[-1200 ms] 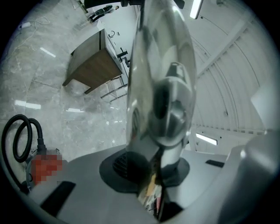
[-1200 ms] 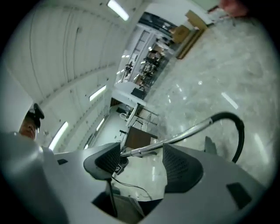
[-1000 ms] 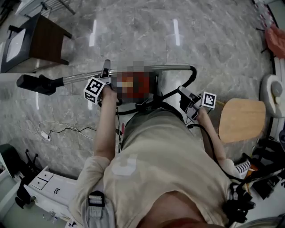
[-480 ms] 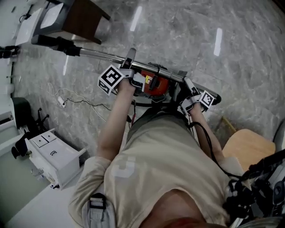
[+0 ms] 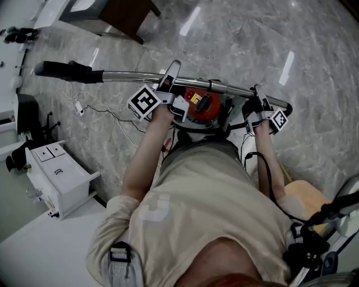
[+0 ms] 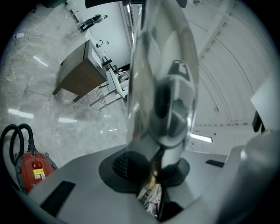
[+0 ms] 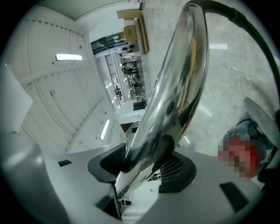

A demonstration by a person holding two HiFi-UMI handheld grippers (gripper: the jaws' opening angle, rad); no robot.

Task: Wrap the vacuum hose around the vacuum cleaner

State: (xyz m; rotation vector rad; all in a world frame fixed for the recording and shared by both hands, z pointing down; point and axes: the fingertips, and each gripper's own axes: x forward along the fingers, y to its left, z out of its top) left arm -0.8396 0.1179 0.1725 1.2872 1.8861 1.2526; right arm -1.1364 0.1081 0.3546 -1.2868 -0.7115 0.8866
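Observation:
A chrome wand [image 5: 129,75] with a black end piece [image 5: 61,70] lies level above the red vacuum cleaner [image 5: 202,105]. My left gripper [image 5: 170,78] is shut on the wand near its middle. In the left gripper view the tube [image 6: 162,87] fills the jaws, and the red cleaner [image 6: 34,165] with its looped black hose [image 6: 17,133] sits below. My right gripper [image 5: 258,101] is at the wand's bent right end. Its jaws have just been closing. The curved tube [image 7: 175,96] crosses them and touches both pads. The black hose [image 7: 236,17] leads off from it.
A brown side table [image 5: 123,14] stands at the far left. A white drawer cabinet [image 5: 59,174] is at the near left. A thin cable with a plug [image 5: 106,109] trails over the marble floor. A wooden stool seat [image 5: 305,193] is at the right, close to the person.
My right gripper left the black hose beside the person and moved to the wand's bent end, its jaws around the tube. The left gripper kept its hold and lifted the wand.

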